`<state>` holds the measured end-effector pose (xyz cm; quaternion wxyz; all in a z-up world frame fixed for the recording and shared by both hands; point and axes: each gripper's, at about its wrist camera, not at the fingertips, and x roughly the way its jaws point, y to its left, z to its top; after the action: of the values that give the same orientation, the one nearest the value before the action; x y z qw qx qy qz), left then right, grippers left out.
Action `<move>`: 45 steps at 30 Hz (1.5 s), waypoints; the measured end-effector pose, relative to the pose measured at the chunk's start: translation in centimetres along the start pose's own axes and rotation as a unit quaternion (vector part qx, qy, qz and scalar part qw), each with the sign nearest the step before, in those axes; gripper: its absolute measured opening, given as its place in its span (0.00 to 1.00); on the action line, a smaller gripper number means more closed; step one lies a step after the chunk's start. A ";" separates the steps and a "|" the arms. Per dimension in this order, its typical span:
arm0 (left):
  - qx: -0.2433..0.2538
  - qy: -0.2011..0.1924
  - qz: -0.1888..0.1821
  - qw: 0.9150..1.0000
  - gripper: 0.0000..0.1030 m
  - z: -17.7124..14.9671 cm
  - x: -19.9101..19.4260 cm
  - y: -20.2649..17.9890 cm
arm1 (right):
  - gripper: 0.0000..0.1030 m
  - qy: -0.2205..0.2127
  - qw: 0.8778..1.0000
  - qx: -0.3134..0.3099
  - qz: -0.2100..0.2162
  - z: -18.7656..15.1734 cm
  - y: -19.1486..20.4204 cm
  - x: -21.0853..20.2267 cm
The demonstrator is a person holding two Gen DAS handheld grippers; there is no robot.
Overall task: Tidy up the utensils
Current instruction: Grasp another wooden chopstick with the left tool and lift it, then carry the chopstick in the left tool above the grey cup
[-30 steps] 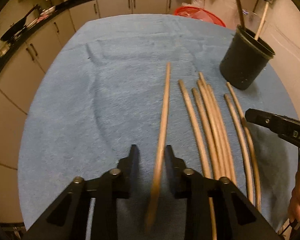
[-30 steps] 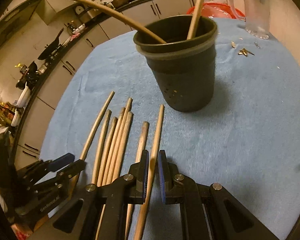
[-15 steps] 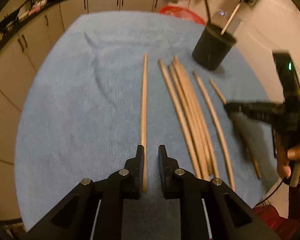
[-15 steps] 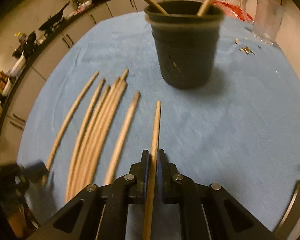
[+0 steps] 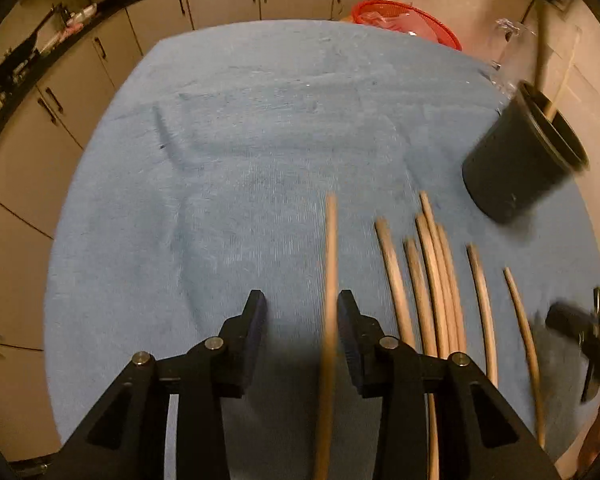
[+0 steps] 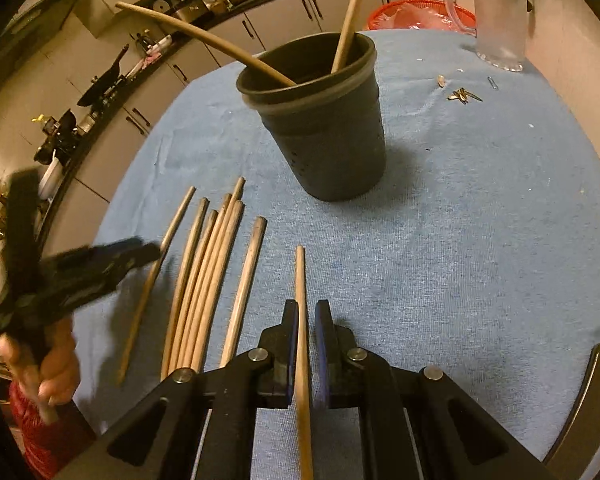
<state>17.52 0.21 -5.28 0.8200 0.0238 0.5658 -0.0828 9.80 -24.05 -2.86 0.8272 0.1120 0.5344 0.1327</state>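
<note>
1. I count 2 sticks already standing in the dark cup (image 6: 320,120), which sits on the blue cloth (image 6: 480,240) at about 12 o'clock from my right gripper (image 6: 306,312).
2. My right gripper is pressed together on 1 chopstick (image 6: 301,320), pinching it low on its length with the tip aimed toward the cup. I judge this one is next to go in.
3. My left gripper (image 5: 300,308) has its jaws opening. A chopstick (image 5: 330,280) lies between them, close to the right pad, but I see no pad pressing on it.
4. In the left wrist view the loose bundle (image 5: 436,288) lies flat at about 2 o'clock from the left gripper, with the cup (image 5: 520,160) farther out the same way.
5. Roughly 7 sticks lie on the cloth, so I judge the job well short of half done.
</note>
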 end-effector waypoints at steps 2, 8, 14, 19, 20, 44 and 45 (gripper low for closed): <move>0.005 -0.006 0.005 1.000 0.36 1.1 0.8 -0.1 | 0.10 0.002 1.000 0.002 0.003 0.3 -0.5 -0.1; -0.031 -0.004 0.032 0.999 0.06 2.3 1.5 0.3 | 0.10 0.013 1.000 -0.006 -0.011 1.4 0.3 0.7; -0.050 0.003 -0.010 0.999 0.06 -1.7 0.4 1.9 | 0.11 0.036 0.998 -0.032 -0.034 2.4 1.7 3.4; -0.044 0.011 -0.018 0.999 0.06 -2.3 0.2 1.8 | 0.11 0.044 0.994 -0.073 -0.073 2.7 3.5 4.4; -0.044 0.012 -0.019 0.999 0.06 -2.4 0.0 2.0 | 0.11 0.044 0.993 -0.076 -0.076 2.7 3.6 4.4; -0.027 -0.113 -0.040 0.992 0.06 -2.8 -7.7 -1.3 | 0.06 -0.131 0.989 -0.072 -0.017 2.0 4.7 -5.1; -0.026 -0.128 -0.042 0.990 0.06 -3.0 -8.7 -1.2 | 0.06 -0.154 0.985 -0.075 -0.016 1.7 5.1 -6.4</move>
<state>11.57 0.41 1.81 0.8819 -0.0326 0.4585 -0.1046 8.31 -21.53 4.94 0.9075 0.0596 0.3913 0.1403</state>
